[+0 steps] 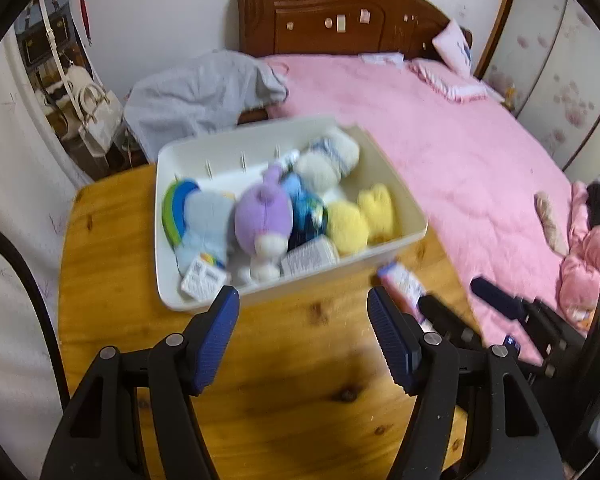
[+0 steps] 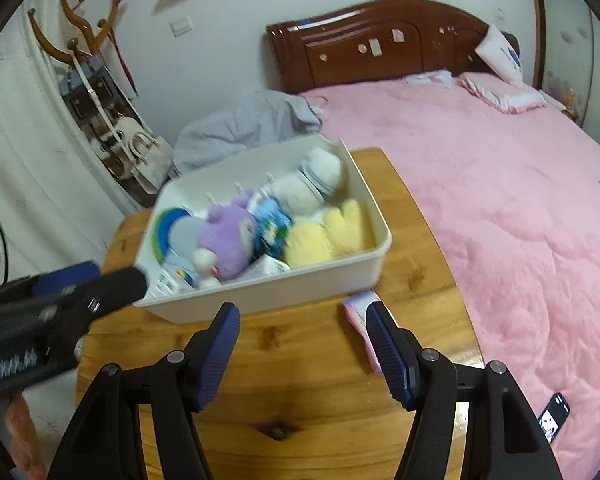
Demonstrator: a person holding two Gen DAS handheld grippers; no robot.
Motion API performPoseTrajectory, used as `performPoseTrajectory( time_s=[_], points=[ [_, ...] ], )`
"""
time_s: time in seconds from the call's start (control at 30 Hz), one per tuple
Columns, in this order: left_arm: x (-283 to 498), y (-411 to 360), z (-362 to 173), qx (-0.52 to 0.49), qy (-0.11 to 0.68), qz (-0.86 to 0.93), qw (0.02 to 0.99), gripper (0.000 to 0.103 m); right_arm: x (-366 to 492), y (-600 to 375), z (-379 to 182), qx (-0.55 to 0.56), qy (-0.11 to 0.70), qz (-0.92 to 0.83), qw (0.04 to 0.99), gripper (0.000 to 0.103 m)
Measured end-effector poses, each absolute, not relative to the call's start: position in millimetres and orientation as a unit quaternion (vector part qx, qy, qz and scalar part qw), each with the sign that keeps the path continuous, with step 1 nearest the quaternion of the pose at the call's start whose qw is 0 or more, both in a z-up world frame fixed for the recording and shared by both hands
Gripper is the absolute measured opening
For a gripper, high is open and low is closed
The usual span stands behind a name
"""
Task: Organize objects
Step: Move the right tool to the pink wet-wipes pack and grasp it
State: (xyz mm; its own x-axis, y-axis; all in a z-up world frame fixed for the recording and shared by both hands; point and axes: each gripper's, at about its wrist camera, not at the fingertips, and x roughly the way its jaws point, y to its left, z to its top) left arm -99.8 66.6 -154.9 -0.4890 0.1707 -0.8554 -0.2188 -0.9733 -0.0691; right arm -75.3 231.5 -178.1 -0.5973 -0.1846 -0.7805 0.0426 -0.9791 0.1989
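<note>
A white plastic bin (image 1: 300,288) (image 2: 260,292) stands on a round wooden table (image 1: 280,380) (image 2: 300,400). It holds several plush toys: a purple one (image 1: 264,216) (image 2: 228,240), a yellow one (image 1: 360,216) (image 2: 328,232), a white one (image 1: 328,160) (image 2: 308,184) and a blue-green one (image 1: 192,216). A pink-white box (image 1: 404,280) (image 2: 360,316) lies on the table right of the bin. My left gripper (image 1: 303,312) is open and empty before the bin. My right gripper (image 2: 303,328) is open and empty, its right finger over the box.
A bed with a pink cover (image 1: 460,152) (image 2: 500,184) borders the table on the right. A grey cloth (image 1: 204,92) lies behind the bin. Bags hang on a rack (image 1: 88,104) at the left. A phone (image 2: 554,416) lies on the bed.
</note>
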Motion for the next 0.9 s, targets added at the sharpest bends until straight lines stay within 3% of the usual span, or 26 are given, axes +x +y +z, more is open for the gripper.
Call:
performPoseTrajectory(
  time_s=[0.43, 0.9],
  points=[
    [-76, 53, -218, -0.561, 0.016, 0.823, 0.092, 0.071, -73, 274, -242, 0.488, -0.084, -0.869, 0.031, 0.067],
    [-69, 42, -246, -0.591, -0.007, 0.804, 0.070, 0.070, -119, 274, -300, 0.538, -0.064, -0.839, 0.047, 0.067]
  ],
)
